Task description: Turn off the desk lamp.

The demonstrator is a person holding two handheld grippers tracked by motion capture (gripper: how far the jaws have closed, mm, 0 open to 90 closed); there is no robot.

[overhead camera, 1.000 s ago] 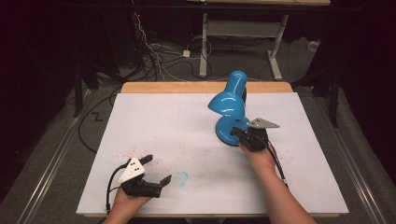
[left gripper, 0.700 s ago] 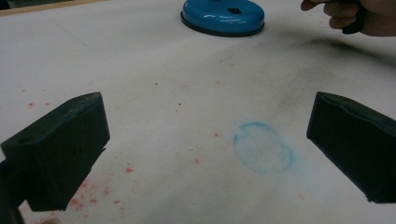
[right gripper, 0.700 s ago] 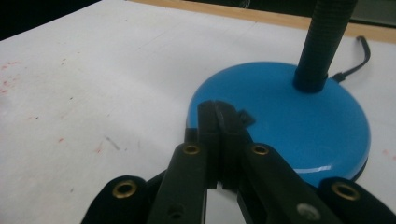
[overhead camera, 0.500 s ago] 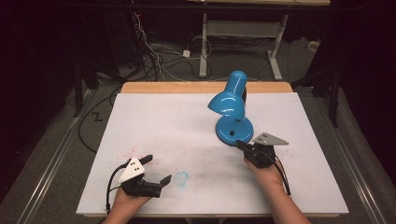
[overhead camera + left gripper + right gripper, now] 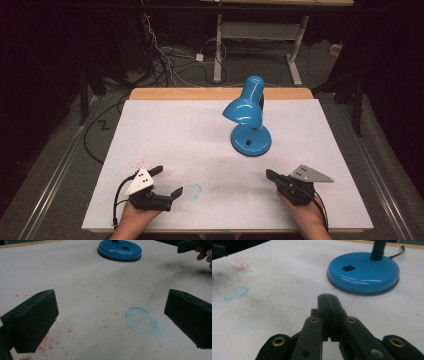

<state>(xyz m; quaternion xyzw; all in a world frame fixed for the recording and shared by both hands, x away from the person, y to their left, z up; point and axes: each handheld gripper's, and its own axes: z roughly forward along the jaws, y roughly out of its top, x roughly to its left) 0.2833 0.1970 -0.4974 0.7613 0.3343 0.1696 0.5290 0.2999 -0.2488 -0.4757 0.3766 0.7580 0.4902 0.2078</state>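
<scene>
Room lies wide around both our grippers: the white table (image 5: 210, 135) is bare between them save for stains. Our left gripper (image 5: 167, 181) sits near the table's near edge, jaws spread wide apart and holding nothing. Just ahead of its right jaw we see a faint blue ring (image 5: 140, 320) on the surface, and red specks (image 5: 51, 345) lie under and beside its left jaw. Our left hand (image 5: 137, 220) comes in from the near edge beneath it.

Our right gripper (image 5: 270, 174) rests near the same edge, well apart from the left one, its jaws pressed together on nothing and pointing toward the table's middle. Our right hand (image 5: 306, 212) grips it from behind, with the grey plate (image 5: 311, 174) on top.

Ahead of the right gripper, apart from it, stands the blue lamp (image 5: 248, 117). Its round base (image 5: 363, 272) sits flat, with a small black switch (image 5: 348, 268) on top, and the shade tilts down over the base. Beyond the lamp runs the table's far edge.
</scene>
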